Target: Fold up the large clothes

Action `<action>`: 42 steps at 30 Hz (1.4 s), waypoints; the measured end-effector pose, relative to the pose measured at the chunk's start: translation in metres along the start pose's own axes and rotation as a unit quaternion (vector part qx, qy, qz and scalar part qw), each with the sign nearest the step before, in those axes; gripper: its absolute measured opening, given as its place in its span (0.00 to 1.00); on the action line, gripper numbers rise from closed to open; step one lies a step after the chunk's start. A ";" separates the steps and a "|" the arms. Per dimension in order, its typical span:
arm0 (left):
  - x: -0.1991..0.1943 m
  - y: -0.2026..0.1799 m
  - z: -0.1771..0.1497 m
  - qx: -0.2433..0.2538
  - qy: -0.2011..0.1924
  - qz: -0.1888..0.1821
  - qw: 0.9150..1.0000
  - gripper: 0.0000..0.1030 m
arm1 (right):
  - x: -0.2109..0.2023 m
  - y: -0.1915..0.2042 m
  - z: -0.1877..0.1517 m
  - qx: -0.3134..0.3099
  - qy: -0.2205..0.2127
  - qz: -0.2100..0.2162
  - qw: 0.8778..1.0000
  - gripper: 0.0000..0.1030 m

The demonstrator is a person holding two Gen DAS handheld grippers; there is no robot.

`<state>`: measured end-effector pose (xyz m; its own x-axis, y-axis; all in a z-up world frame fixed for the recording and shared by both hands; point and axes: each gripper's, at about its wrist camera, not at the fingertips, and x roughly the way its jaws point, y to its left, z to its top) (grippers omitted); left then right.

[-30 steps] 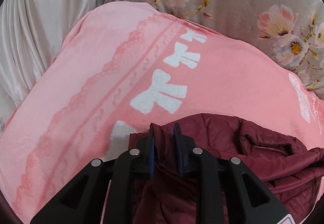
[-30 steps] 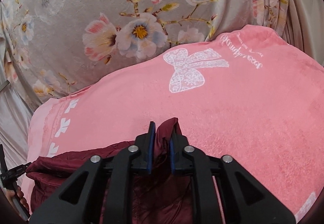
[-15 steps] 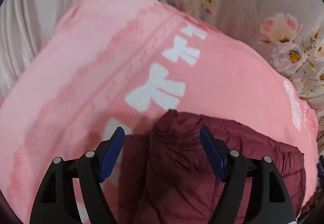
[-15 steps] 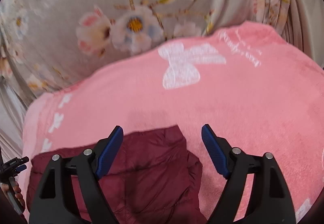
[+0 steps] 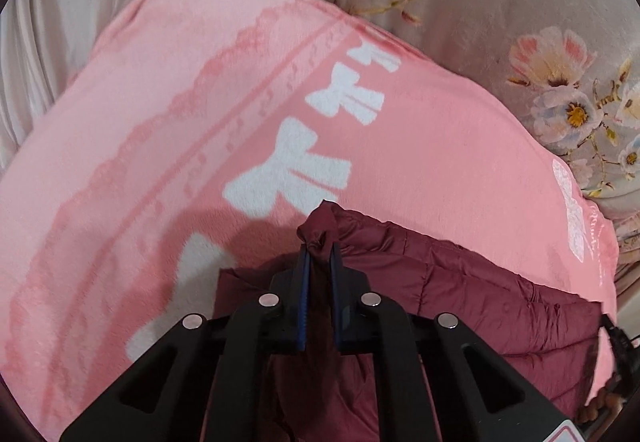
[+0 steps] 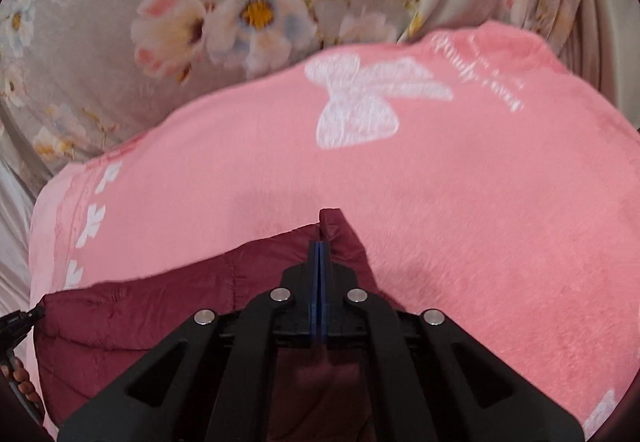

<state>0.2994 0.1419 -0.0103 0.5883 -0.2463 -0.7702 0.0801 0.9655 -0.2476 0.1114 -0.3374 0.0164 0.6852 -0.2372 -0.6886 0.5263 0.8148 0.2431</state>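
1. Left view alone shows the row of white bows [image 5: 288,170] on the pink blanket [image 5: 160,122]; left tool [image 5: 319,254], closing, pinches the jacket [image 5: 460,294].
2. Right view alone shows the butterfly print [image 6: 360,102]; right tool [image 6: 319,250] is clenched at the jacket's [image 6: 160,306] corner.
3. The maroon quilted jacket lies puffy on the blanket's near edge.

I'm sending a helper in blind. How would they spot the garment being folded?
Find the big pink blanket with white bows. At its near edge lies the maroon quilted jacket. It is the only dark, puffy, stitched item there, unlike the pale floral sheet behind.
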 end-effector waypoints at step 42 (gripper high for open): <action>-0.064 -0.054 -0.024 0.073 -0.093 0.079 0.990 0.28 | -0.050 0.040 -0.024 -0.044 -0.042 0.022 0.998 0.44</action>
<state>0.2383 0.1038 0.0382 0.7392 -0.0845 -0.6682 0.0822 0.9960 -0.0351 0.0856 -0.2804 0.0437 0.7490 -0.2406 -0.6173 0.4507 0.8680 0.2085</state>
